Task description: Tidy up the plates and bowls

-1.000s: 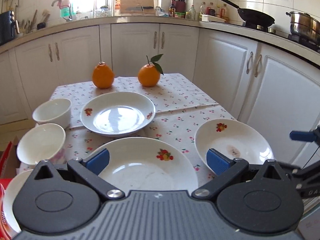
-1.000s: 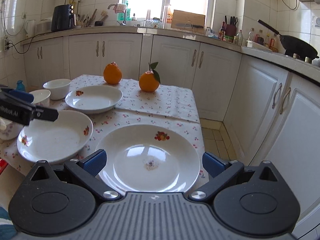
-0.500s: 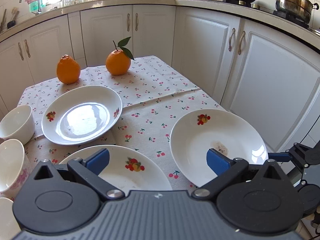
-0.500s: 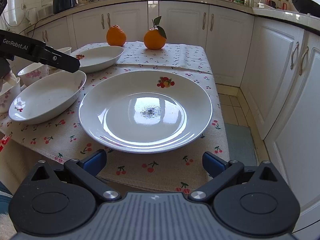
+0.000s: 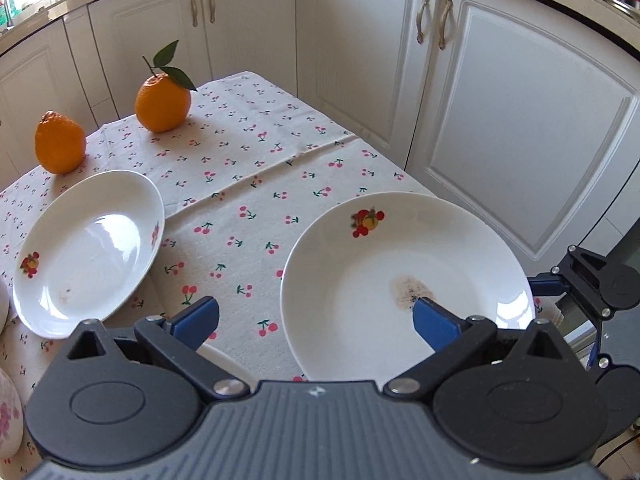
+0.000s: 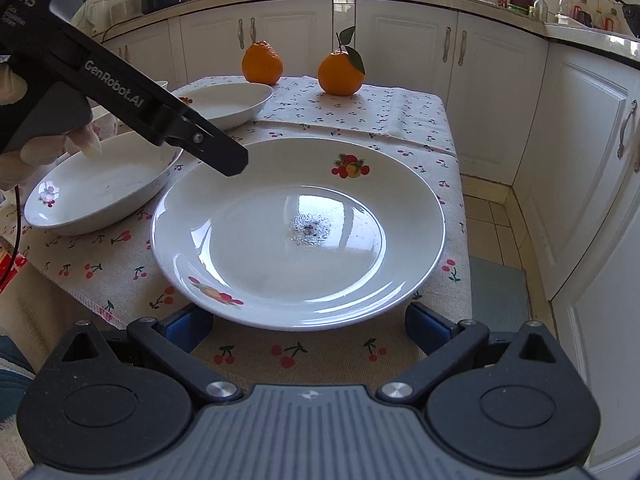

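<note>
Left wrist view: two oranges (image 5: 163,103) are seen at the far end of the cherry-print tablecloth (image 5: 256,184), with a smaller plate (image 5: 90,252) at left. The left gripper (image 5: 316,318) is spread wide, one finger over the large plate (image 5: 404,288) (speckled stain at centre).

Right wrist view: the right gripper (image 6: 308,330) is released, straddling the plate's near rim at the table's near right corner. A deep dish (image 6: 102,184) lies just left; its view is partly blocked by the left tool.

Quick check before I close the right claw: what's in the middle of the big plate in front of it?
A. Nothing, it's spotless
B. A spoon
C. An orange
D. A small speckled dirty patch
D: the big plate shows a small speckled dirty patch at its centre; both oranges stand on the cloth beyond it, and no spoon is visible.
</note>
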### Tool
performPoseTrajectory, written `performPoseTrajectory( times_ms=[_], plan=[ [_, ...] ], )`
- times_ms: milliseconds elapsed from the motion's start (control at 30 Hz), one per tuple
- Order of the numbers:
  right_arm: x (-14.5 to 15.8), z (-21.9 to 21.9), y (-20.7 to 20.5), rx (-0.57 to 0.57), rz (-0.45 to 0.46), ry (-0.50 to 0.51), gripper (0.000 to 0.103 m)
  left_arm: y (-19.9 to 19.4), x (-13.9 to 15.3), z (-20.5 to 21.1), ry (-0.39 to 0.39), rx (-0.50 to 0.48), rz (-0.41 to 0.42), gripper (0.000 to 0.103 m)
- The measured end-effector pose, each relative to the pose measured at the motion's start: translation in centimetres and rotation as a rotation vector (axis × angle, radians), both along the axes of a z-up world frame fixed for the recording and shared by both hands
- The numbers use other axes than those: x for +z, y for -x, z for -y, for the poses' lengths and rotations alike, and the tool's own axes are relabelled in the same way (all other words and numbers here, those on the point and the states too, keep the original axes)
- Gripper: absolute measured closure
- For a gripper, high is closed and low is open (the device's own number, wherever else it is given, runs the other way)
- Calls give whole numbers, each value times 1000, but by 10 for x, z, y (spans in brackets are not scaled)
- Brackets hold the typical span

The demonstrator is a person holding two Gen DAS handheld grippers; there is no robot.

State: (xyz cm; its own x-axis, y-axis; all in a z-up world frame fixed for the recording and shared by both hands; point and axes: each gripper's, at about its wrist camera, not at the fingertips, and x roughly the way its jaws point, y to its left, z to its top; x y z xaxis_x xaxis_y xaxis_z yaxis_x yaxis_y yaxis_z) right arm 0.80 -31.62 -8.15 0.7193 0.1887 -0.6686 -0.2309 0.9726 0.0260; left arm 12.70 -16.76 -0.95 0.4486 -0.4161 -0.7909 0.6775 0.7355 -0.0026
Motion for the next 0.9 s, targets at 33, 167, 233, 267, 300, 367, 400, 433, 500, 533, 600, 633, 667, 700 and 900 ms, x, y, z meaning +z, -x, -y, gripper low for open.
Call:
performPoseTrajectory(
  times_ms=[33,167,233,267,300,367,400,433,500,533,600,633,667,700,900],
  plan=[
    [0,1,1,11,5,2,0,-2,-1,3,-3,-8,-7,1],
    [-1,4,0,47,26,-3,0,-13,-6,13,-9,-41,-45,1],
    [-1,6,1,64,39,-7,0,-18,-8,17,-17,-54,-54,3],
    [-1,7,1,69,42,-9,0,-21,-9,19,-21,-61,-64,3],
    [-1,7,0,78,44,-8,0,-23,-10,20,-21,-66,-75,4],
    [0,9,-2,99,41,-10,0,-28,-12,22,-23,-72,-94,4],
    [0,9,-3,110,37,-8,0,-30,-12,24,-22,-79,-107,7],
    [1,9,-4,120,33,-7,0,-32,-13,25,-22,-87,-118,9],
    [1,9,-4,140,34,-8,0,-37,-15,28,-22,-96,-139,10],
    [1,10,-4,146,34,-9,0,-38,-16,29,-24,-99,-147,11],
    [2,10,-5,157,32,-8,0,-42,-19,31,-27,-99,-162,14],
    [2,11,-5,164,31,-8,0,-44,-20,33,-29,-101,-170,15],
    [2,12,-5,168,30,-8,0,-45,-21,33,-29,-101,-178,16],
    [2,12,-6,172,29,-8,0,-47,-22,34,-28,-105,-186,17],
    [1,15,-7,191,33,-5,0,-51,-25,40,-25,-127,-211,22]
  ],
)
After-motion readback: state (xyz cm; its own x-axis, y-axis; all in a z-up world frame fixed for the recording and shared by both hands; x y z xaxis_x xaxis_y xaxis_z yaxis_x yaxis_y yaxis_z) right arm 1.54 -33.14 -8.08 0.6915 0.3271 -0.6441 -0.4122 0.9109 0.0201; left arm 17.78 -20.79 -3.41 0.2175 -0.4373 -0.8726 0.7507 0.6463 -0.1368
